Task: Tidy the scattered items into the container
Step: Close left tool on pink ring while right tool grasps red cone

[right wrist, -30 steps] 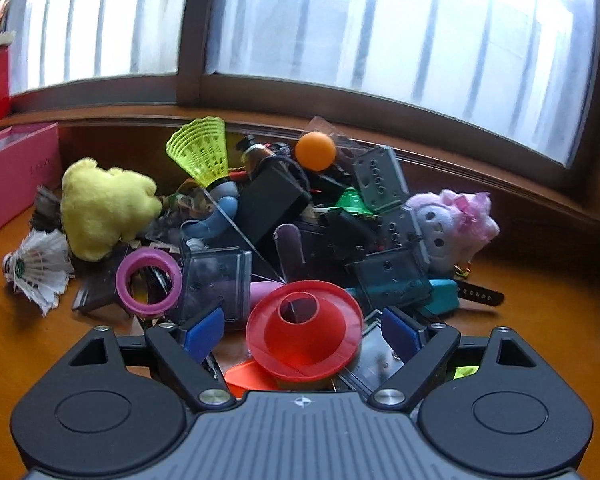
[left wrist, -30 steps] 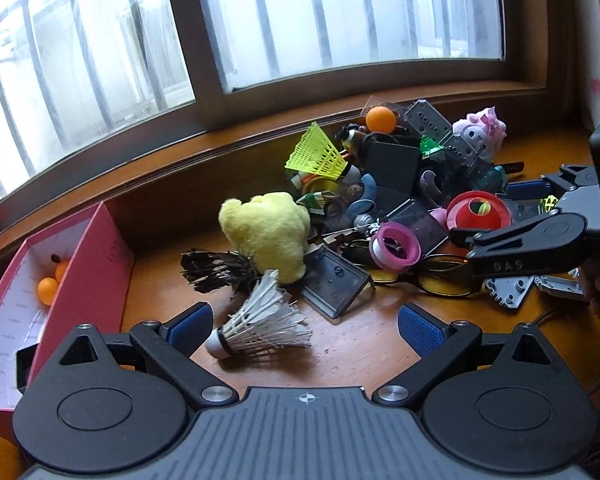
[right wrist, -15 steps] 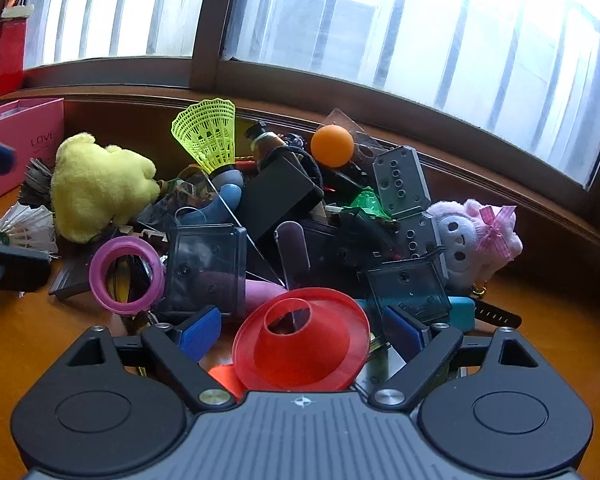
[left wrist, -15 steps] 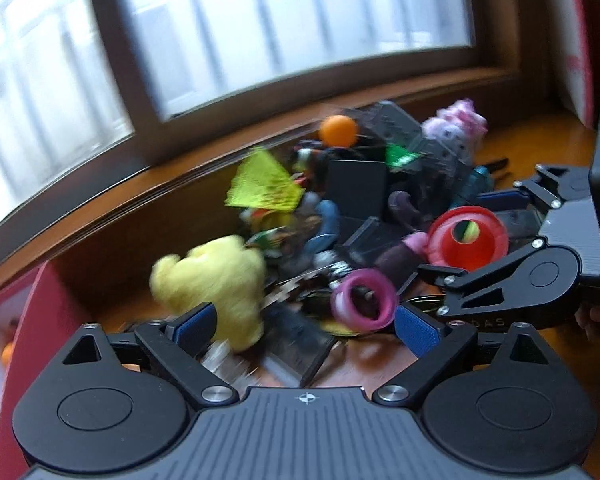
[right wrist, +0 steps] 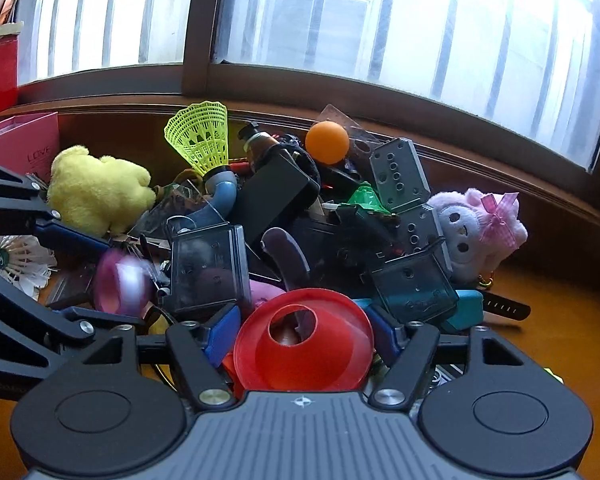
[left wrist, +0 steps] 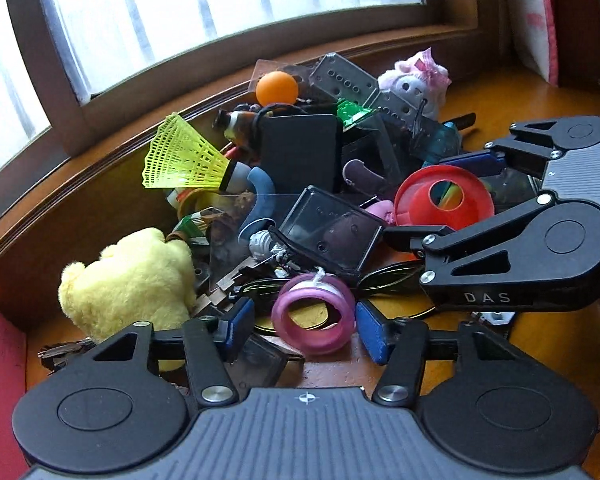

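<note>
A pile of small items lies on the wooden table [left wrist: 540, 92] under the window. A pink ring [left wrist: 312, 320] sits at its near edge between the blue pads of my left gripper [left wrist: 305, 330]. The jaws are closing; the right pad touches the ring and a small gap remains at the left pad. My right gripper [right wrist: 302, 334] is closing too, its pads against the rim of a red cone [right wrist: 304, 344]. The right wrist view shows the pink ring [right wrist: 120, 280] blurred. The pink box [left wrist: 0, 360] stands at the far left.
The pile holds a yellow plush [left wrist: 128, 284], a neon shuttlecock [left wrist: 184, 160], an orange ball [left wrist: 277, 87], a pink plush [left wrist: 418, 80], dark plastic cases [left wrist: 332, 232] and glasses. A white shuttlecock [right wrist: 20, 264] lies left of it. The window ledge runs close behind.
My left gripper swung right and down from the white shuttlecock to the pink ring and its jaws narrowed around it. The right jaws closed in on the red cone.
</note>
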Demonstrator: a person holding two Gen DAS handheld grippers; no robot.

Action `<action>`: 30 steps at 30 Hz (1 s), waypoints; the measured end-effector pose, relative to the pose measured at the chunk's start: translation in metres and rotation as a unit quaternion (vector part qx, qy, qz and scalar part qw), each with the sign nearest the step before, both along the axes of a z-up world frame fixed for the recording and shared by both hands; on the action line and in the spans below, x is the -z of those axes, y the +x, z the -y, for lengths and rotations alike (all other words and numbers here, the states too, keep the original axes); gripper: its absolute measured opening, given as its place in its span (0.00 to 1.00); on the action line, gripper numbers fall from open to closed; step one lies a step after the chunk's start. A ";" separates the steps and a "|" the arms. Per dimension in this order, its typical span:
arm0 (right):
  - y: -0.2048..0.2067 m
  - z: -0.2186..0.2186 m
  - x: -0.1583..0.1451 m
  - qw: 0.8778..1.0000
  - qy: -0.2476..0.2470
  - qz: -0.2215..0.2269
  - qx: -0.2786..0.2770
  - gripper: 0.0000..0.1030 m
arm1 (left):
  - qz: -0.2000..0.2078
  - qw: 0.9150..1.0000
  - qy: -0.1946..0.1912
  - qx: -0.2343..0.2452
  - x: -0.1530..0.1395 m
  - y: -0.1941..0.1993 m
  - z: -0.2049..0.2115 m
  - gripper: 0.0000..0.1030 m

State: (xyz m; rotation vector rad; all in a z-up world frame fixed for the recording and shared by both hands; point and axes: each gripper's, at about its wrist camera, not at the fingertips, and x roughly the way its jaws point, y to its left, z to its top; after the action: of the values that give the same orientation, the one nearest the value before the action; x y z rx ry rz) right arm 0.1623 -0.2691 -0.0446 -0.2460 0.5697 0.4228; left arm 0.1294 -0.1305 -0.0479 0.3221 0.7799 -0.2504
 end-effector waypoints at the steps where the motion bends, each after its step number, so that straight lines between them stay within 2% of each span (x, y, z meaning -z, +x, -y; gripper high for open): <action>1: 0.000 0.000 0.000 1.000 0.001 0.000 0.000 0.68 | -0.004 1.000 -0.005 0.001 0.000 0.000 -0.001 0.48; 3: 0.001 0.001 0.000 1.000 0.003 -0.001 0.001 0.68 | -0.010 1.000 -0.012 0.002 0.002 0.000 -0.001 0.45; 11: 0.000 0.006 -0.007 1.000 0.016 0.004 0.009 0.68 | -0.006 1.000 -0.022 -0.003 0.002 -0.001 -0.003 0.44; 20: -0.010 0.013 -0.027 0.999 0.038 0.011 0.014 0.68 | 0.031 0.999 -0.029 -0.027 -0.020 -0.014 -0.013 0.44; 30: -0.039 0.010 -0.044 0.998 0.055 0.014 0.004 0.68 | 0.058 0.996 -0.041 -0.047 -0.036 -0.036 -0.024 0.44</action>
State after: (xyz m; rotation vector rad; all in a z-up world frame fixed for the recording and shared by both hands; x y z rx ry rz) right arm 0.1228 -0.2791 -0.0002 -0.1437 0.5175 0.4404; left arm 0.0936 -0.1063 -0.0117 0.2202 0.6659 -0.1720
